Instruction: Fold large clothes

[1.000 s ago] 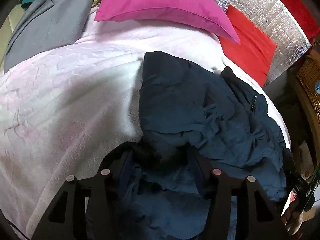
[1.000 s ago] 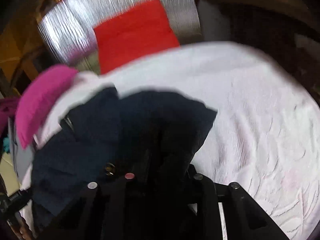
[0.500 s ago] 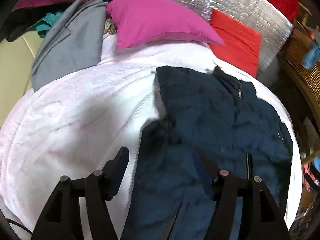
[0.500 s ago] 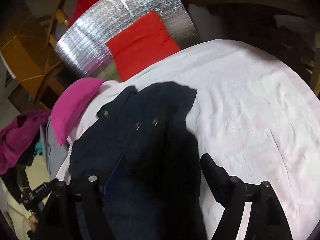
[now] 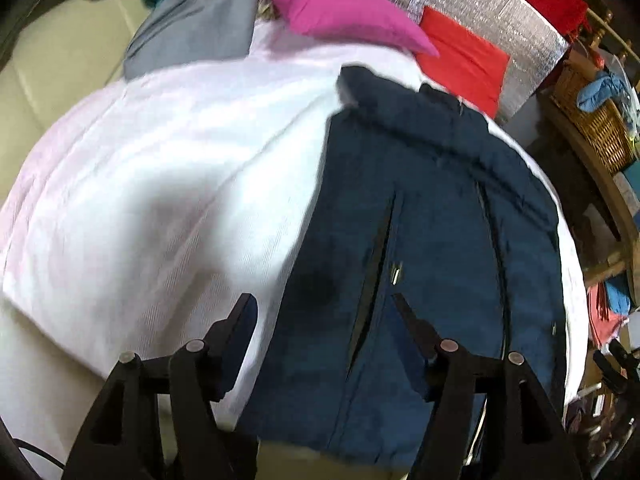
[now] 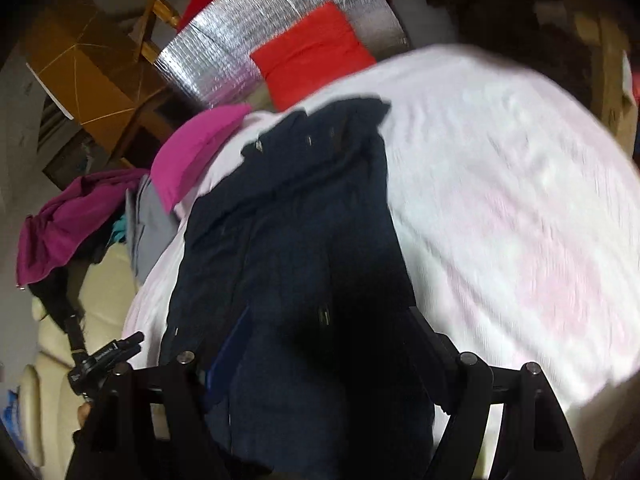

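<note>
While spread wide — both jaws over the navy jacket [image 5: 432, 216], gripping nothing.

Both claws spread wide above the navy jacket

The left claw [image 5: 324, 312] hangs with its fingers far apart over the jacket's [image 5: 440, 220] left edge, gripping nothing. The right claw [image 6: 324, 332] is likewise spread, its fingers straddling the jacket's near end; blur hides any contact.
</note>
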`<action>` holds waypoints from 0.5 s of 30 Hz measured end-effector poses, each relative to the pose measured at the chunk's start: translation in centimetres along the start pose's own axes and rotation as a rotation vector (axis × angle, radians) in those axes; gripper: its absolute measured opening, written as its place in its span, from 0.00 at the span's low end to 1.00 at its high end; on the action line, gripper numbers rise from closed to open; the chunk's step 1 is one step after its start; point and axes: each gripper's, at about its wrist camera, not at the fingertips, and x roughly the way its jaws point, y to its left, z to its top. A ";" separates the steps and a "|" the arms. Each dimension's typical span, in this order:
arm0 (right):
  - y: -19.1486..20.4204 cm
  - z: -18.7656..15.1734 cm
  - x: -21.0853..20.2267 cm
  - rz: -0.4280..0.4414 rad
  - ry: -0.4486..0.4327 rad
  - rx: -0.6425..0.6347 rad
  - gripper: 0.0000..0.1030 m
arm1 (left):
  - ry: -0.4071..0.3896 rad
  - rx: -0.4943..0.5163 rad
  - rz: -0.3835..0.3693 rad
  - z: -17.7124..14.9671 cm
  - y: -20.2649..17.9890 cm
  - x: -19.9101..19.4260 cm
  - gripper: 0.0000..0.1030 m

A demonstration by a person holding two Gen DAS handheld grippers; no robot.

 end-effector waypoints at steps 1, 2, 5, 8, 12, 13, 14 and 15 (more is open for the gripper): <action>-0.6 -0.8 0.1 0.008 0.009 0.010 0.77 | 0.025 -0.015 0.001 -0.9 0.6 0.1 0.66; -1.4 -1.8 0.3 0.014 0.030 0.025 0.77 | 0.041 -0.029 -0.001 -1.3 1.0 0.2 0.66; -3.4 -3.2 1.7 0.035 0.067 0.097 0.77 | 0.094 -0.083 -0.043 -1.9 1.9 0.9 0.66; -4.3 -4.0 3.6 -0.003 0.111 0.124 0.77 | 0.164 -0.101 -0.086 -2.2 1.8 2.0 0.66; -3.9 -5.5 6.4 -0.053 0.205 0.090 0.61 | 0.180 -0.061 -0.086 -2.5 0.8 2.6 0.63; -3.6 -5.8 6.9 -0.082 0.226 0.062 0.56 | 0.177 -0.053 -0.087 -2.6 0.6 2.6 0.49; -3.3 -6.0 7.0 -0.116 0.216 0.022 0.50 | 0.181 -0.039 -0.077 -2.6 0.3 2.8 0.42; -2.8 -6.2 6.7 -0.125 0.204 -0.005 0.44 | 0.186 -0.027 -0.060 -2.7 0.2 2.9 0.32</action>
